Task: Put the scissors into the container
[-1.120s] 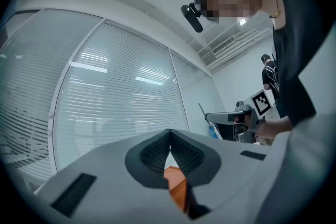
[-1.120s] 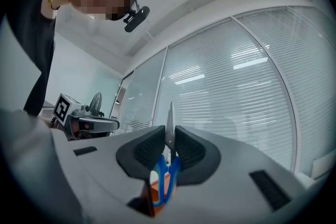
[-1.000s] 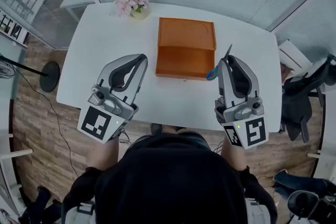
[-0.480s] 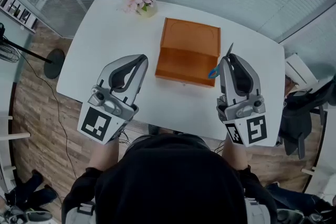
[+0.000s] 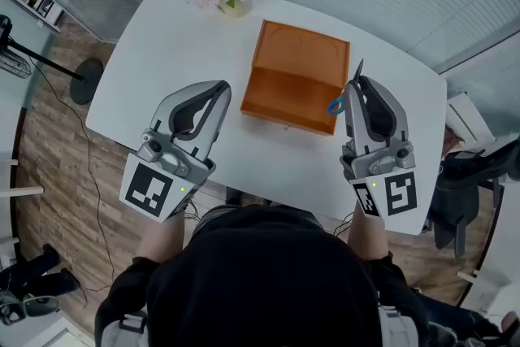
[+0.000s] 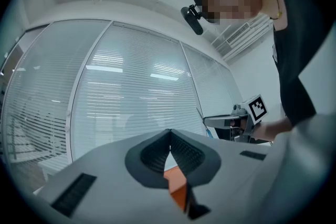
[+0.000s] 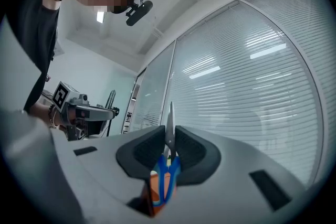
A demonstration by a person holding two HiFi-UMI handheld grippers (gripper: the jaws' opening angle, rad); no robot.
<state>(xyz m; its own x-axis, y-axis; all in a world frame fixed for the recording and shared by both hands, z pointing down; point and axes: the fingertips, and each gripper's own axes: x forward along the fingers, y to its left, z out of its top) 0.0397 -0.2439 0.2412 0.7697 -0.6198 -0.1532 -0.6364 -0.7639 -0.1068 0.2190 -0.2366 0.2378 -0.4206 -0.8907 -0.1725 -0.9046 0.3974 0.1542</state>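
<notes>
The left gripper [image 6: 169,135], jaws together, has the container [image 6: 179,192] at six o'clock and the right gripper [image 6: 229,122] at three o'clock.

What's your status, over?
Right hand-held gripper shut on scissors, by right edge of container. Left hand-held gripper shut, empty. Nothing in the way.

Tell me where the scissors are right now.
In the head view, the scissors sit at the right, gripped in the jaws of the right gripper, beside the right edge of the orange container.
</notes>
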